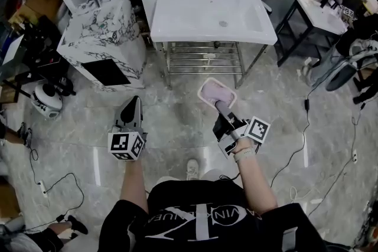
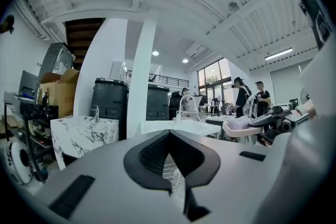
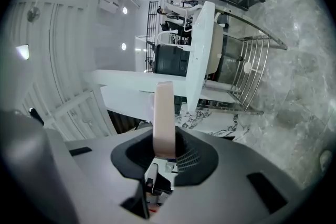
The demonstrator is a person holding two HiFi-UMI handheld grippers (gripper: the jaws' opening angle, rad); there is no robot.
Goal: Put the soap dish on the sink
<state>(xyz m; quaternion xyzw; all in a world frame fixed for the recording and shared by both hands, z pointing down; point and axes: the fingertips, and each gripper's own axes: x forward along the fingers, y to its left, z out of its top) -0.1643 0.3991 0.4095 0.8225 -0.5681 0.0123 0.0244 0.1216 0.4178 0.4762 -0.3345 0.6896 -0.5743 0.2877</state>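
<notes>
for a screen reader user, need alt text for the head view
A person's right gripper holds a pale pink soap dish above the marble floor, short of a white sink on a metal rack. The left gripper is shut and empty.

Open floor up to the sink
Bare marble floor (image 1: pixel 177 112) leads to the white sink (image 1: pixel 177 25); a marble vanity (image 1: pixel 106 44) crowds its left, a black table (image 1: pixel 293 25) its right.

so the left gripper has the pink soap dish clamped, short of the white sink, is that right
Not quite: it is the right gripper that has the pink soap dish clamped, short of the white sink. The right gripper view shows the dish edge-on between its jaws. The left gripper holds nothing.
</notes>
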